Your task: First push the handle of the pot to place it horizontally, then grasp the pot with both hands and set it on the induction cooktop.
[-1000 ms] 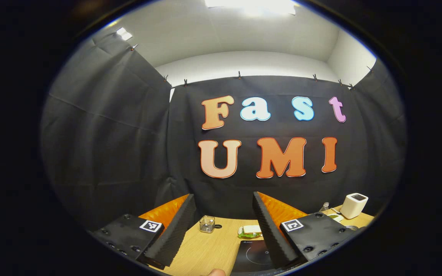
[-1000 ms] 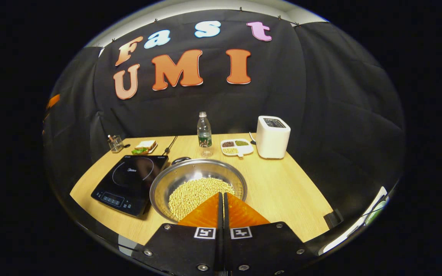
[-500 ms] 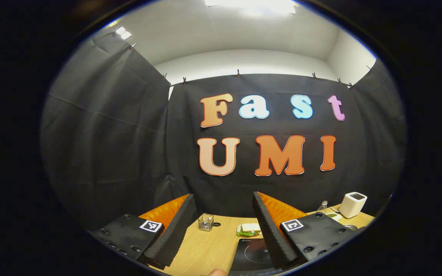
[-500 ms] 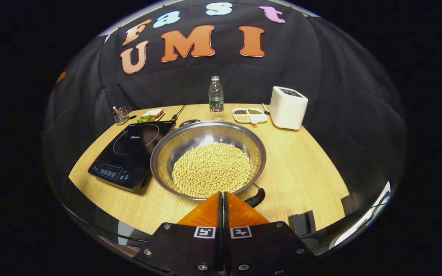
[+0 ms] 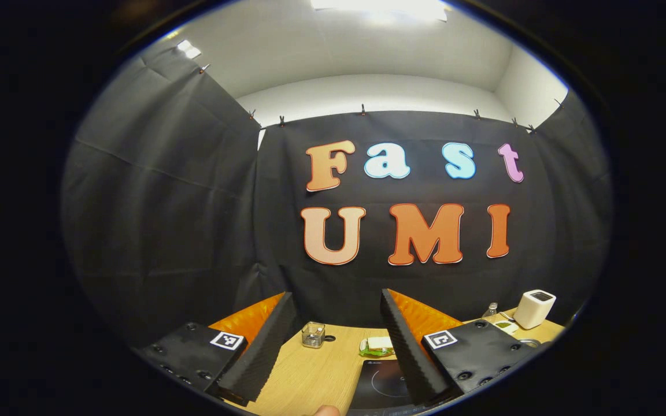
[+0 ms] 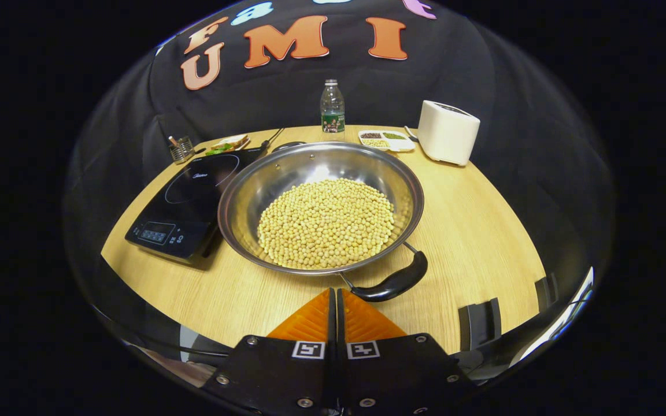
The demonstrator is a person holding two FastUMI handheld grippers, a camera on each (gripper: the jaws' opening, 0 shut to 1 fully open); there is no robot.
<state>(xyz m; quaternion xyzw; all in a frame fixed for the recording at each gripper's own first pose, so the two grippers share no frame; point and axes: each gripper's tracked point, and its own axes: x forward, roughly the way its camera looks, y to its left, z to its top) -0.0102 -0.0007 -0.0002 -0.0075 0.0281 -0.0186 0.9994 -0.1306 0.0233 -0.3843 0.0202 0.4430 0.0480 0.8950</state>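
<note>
Pot [image 6: 320,208] of soybeans [image 6: 326,222] beside induction cooktop [image 6: 185,199] on surface [image 6: 472,231]; right claw [image 6: 333,292] closed near handle [image 6: 391,283], left claw [image 5: 333,323] wide; hard shove risks spilling.

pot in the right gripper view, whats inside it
The pot holds a heap of pale yellow beans, likely soybeans, covering most of its bottom. Bare steel wall shows around the heap. The base under the beans is covered, so anything beneath them cannot be seen.
</note>
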